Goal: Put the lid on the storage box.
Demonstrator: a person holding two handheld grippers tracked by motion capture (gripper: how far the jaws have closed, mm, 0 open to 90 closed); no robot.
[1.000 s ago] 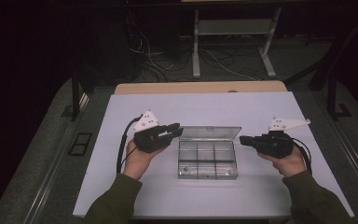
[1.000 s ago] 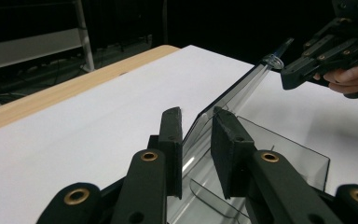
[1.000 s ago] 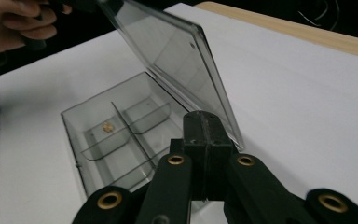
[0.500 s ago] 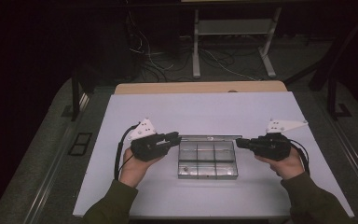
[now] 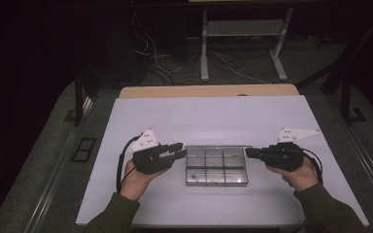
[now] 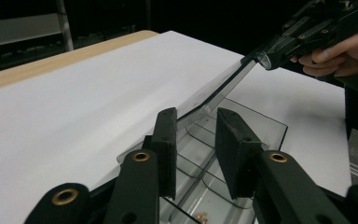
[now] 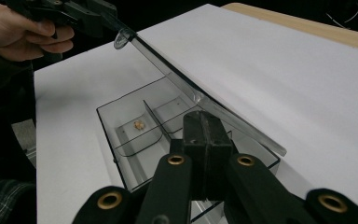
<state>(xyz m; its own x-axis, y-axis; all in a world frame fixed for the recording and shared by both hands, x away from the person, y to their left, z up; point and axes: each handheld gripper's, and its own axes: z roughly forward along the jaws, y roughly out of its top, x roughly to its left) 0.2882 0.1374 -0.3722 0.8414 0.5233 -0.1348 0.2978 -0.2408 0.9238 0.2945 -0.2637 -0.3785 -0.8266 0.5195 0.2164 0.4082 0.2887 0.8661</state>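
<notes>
While the clear compartment box point(image 5: 216, 166) sits mid-table between both hands, right gripper point(image 7: 205, 135) is fully closed at its end wall. Left gripper point(image 6: 195, 140) jaws have just been opening, part-open astride the raised lid point(image 6: 223, 88); pad contact unclear.

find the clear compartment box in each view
high view: box at table centre, between left tongs and right tongs
left gripper view: box bottom centre, beyond the jaws
right gripper view: box lower left-centre, beyond the jaws
shared landmark: its raised lid, pinched by right tongs

Left hand-held gripper point(image 5: 177, 151) moved nearer the clear box point(image 5: 216, 166), jaws just opening, lid point(image 6: 219, 91) edge between them
</notes>
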